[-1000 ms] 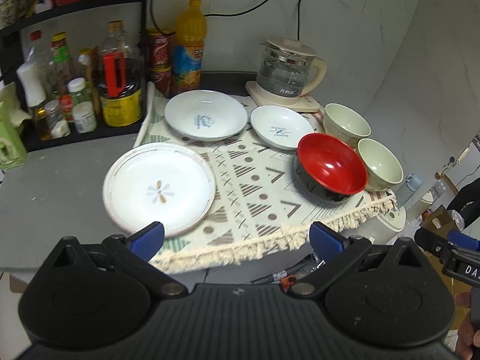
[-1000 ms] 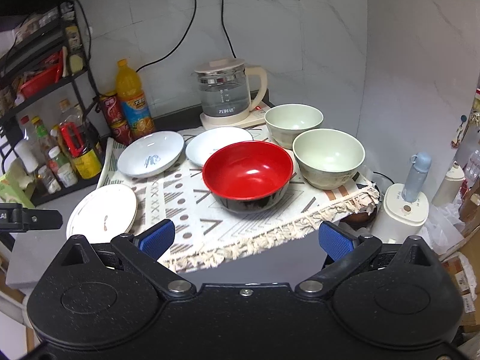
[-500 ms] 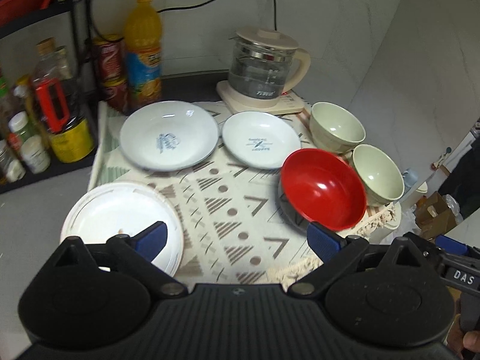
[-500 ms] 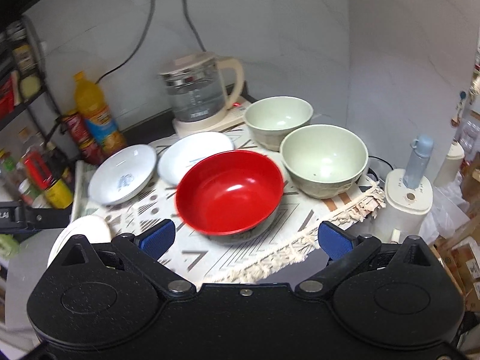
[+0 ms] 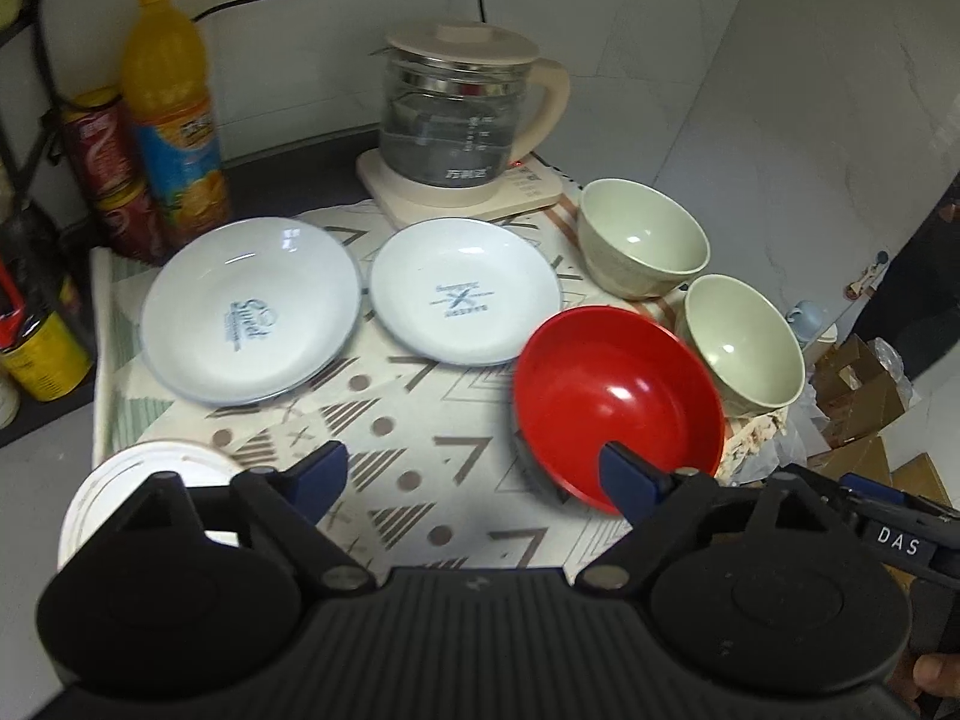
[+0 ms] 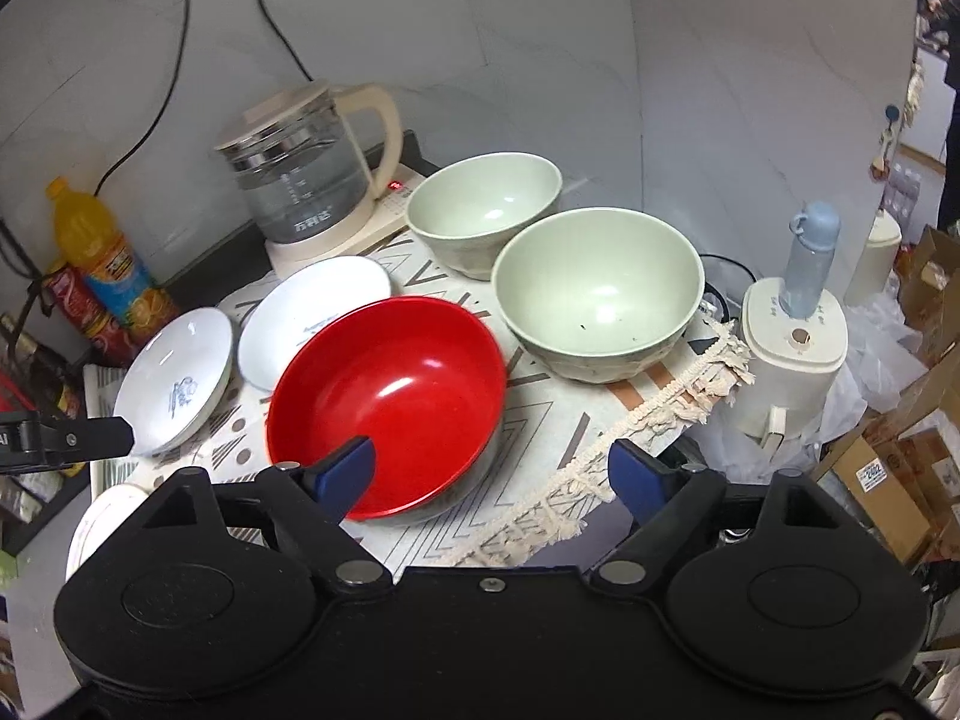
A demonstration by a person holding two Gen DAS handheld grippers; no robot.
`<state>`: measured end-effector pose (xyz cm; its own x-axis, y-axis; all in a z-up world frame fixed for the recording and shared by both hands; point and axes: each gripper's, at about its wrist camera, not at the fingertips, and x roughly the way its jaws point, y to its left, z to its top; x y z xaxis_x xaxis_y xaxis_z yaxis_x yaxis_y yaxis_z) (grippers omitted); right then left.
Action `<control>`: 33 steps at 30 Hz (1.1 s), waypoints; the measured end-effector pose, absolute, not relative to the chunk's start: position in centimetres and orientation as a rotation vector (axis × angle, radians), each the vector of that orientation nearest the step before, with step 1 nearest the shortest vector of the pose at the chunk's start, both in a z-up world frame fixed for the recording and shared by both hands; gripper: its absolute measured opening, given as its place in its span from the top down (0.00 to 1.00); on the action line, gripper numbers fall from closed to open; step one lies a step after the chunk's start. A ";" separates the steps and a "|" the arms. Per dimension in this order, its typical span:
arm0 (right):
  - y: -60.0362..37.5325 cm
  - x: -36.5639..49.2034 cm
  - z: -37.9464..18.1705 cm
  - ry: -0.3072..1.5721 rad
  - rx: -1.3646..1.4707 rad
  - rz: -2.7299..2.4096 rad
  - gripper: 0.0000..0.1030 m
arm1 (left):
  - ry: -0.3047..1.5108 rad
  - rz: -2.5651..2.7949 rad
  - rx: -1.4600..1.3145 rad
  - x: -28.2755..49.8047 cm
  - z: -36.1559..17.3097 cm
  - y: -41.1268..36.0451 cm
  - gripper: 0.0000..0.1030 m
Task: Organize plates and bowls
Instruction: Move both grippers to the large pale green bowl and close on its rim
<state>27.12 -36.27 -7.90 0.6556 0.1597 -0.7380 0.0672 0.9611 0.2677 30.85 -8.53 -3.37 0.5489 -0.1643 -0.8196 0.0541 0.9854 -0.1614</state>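
On the patterned mat (image 5: pixel 420 420) stand a red bowl (image 5: pixel 612 402), two pale green bowls (image 5: pixel 642 237) (image 5: pixel 744 348), two white dishes (image 5: pixel 252 312) (image 5: pixel 465 291) and a white plate (image 5: pixel 120 480) at the near left. My left gripper (image 5: pixel 474 474) is open and empty above the mat's front. My right gripper (image 6: pixel 492 468) is open and empty; its left fingertip shows in front of the red bowl (image 6: pixel 387 396). The green bowls (image 6: pixel 486 210) (image 6: pixel 600 288) lie beyond it.
A glass kettle (image 5: pixel 462 120) on its base stands at the back. An orange juice bottle (image 5: pixel 171 108) and red cans (image 5: pixel 108 168) stand back left. A white appliance with a blue bottle (image 6: pixel 792 348) and cardboard boxes (image 6: pixel 900 462) sit off the table's right edge.
Both grippers have moved forward and to the right, closer to the bowls. The red bowl now looms larger in both views. Nothing on the mat has moved.
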 end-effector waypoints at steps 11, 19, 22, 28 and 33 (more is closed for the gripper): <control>-40.6 32.1 -10.4 0.913 0.301 0.080 0.38 | 1.022 -0.131 -0.131 36.0 -5.0 -14.1 0.31; -44.1 35.8 -11.7 0.949 0.326 0.109 0.42 | 1.045 -0.160 -0.147 40.8 -5.7 -19.6 0.39; -45.3 37.3 -12.3 0.963 0.320 0.121 0.47 | 1.057 -0.169 -0.145 42.4 -6.2 -21.4 0.45; -47.4 39.5 -13.3 0.982 0.323 0.140 0.57 | 1.082 -0.199 -0.148 45.0 -7.7 -24.4 0.56; -48.6 40.9 -13.7 0.989 0.329 0.165 0.66 | 1.109 -0.208 -0.163 46.5 -8.9 -26.0 0.63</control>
<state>40.89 -48.58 -13.66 0.5425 0.2843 -0.7905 0.0116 0.9384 0.3454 46.51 -26.00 -8.91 0.4296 -0.2471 -0.8686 0.0850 0.9686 -0.2335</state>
